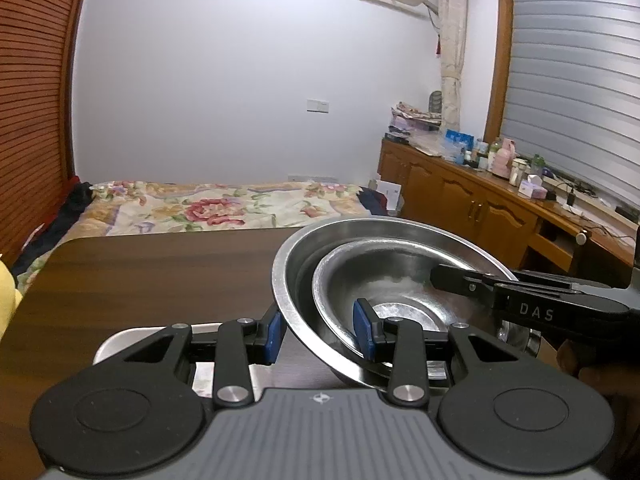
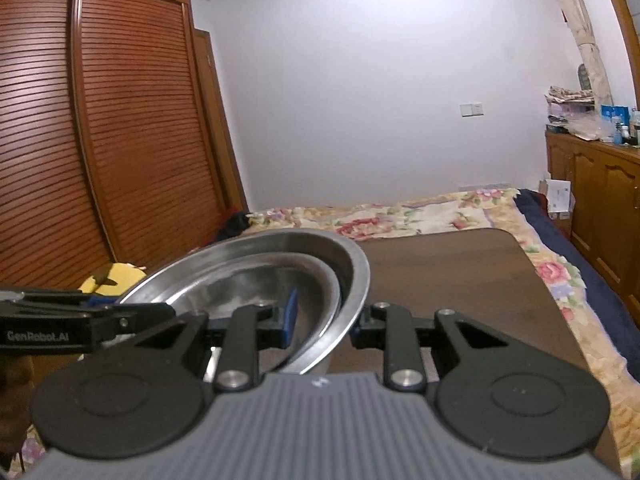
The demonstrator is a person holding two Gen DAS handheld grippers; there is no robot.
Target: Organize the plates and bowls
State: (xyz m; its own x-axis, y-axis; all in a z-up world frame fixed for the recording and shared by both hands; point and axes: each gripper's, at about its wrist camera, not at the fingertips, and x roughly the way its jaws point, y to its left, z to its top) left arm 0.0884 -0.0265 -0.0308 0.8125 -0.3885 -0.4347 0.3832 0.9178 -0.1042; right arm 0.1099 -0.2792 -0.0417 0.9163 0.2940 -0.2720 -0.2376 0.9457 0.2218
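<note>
Two nested steel bowls [image 1: 384, 276] above table [image 1: 160, 272], tray [image 1: 120, 344] beside.

The large bowl [image 1: 288, 264] is bright polished metal, its rim catching the light, and the smaller bowl [image 1: 384, 276] nested in it is the same metal with a duller, faintly scuffed inside. A tray [image 1: 120, 344] under the left gripper [image 1: 320, 334] looks like pale brushed metal. The desk [image 1: 160, 272] is dark wood-grain with a smooth, slightly glossy top. Both grippers are matt black plastic with shiny metal pivot pins and blue rubbery pads [image 2: 290, 316]; the right gripper [image 2: 324, 320] has a ribbed grey body. The wardrobe [image 2: 120, 120] is slatted reddish wood, and the bed [image 1: 224, 208] carries flowered cloth.
</note>
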